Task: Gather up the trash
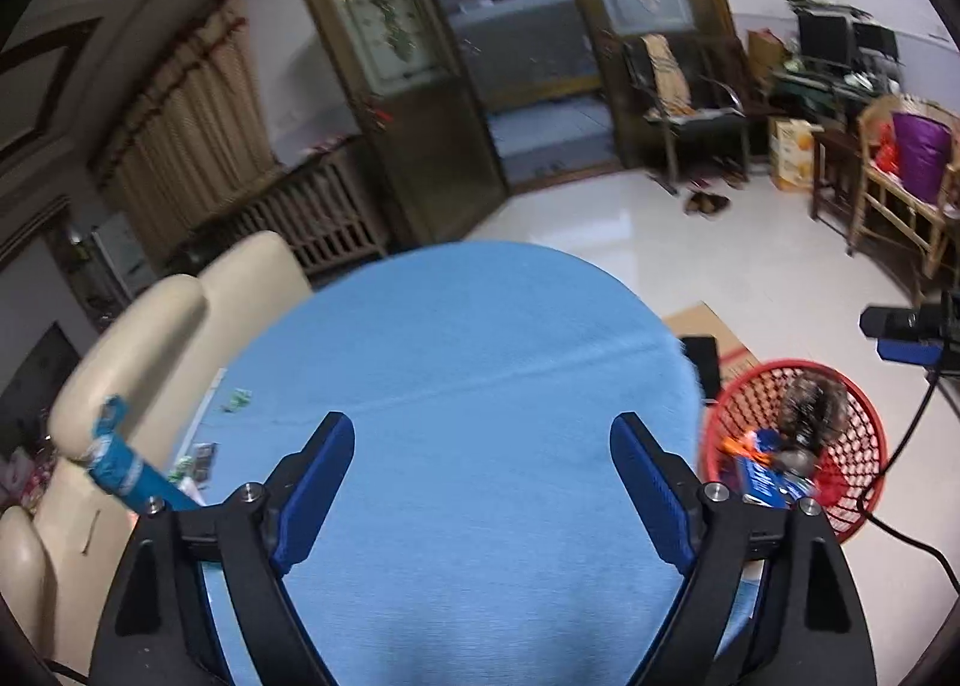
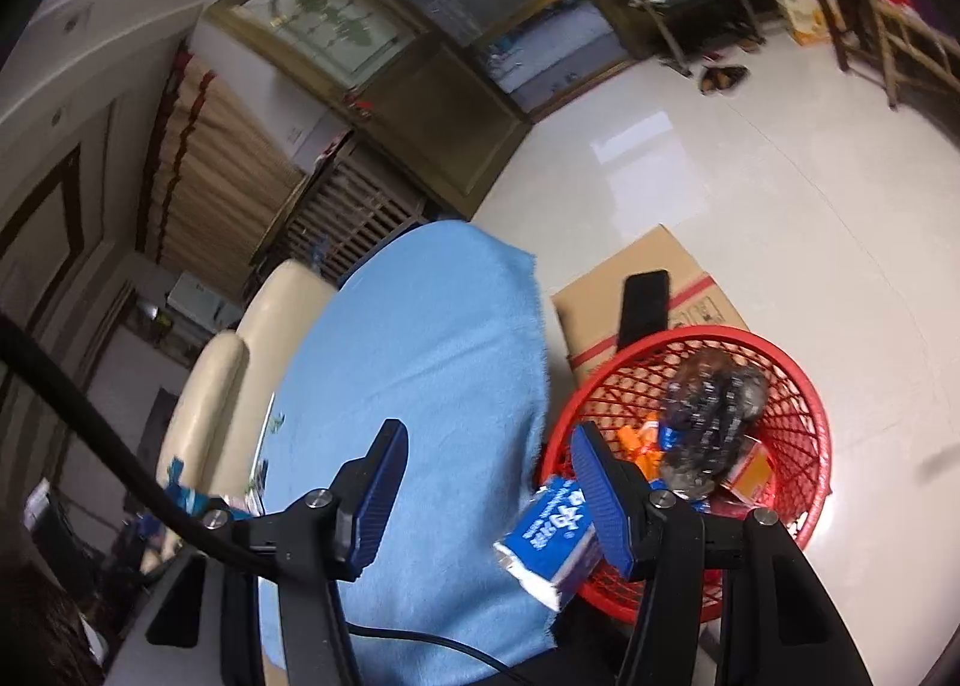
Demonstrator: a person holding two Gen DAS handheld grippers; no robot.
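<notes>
While the left gripper (image 1: 482, 449) hung wide open and empty over bare bench (image 1: 480, 326) cloth, the right gripper (image 2: 489, 473) sat parted at the bench's right edge. A blue carton (image 2: 549, 536) lay against its right finger (image 2: 600, 494), grip unclear, beside the red basket (image 2: 804, 428) of trash on open floor.

Daylight comes through the open doorway (image 1: 510, 26), overexposed at its top; the room is fairly dim, walls left of the doorway murky. Glare patches lie on the white floor (image 2: 690, 194) below the doorway. Motion blur throughout, stronger on right wrist. Fisheye bends edges, corners black.
</notes>
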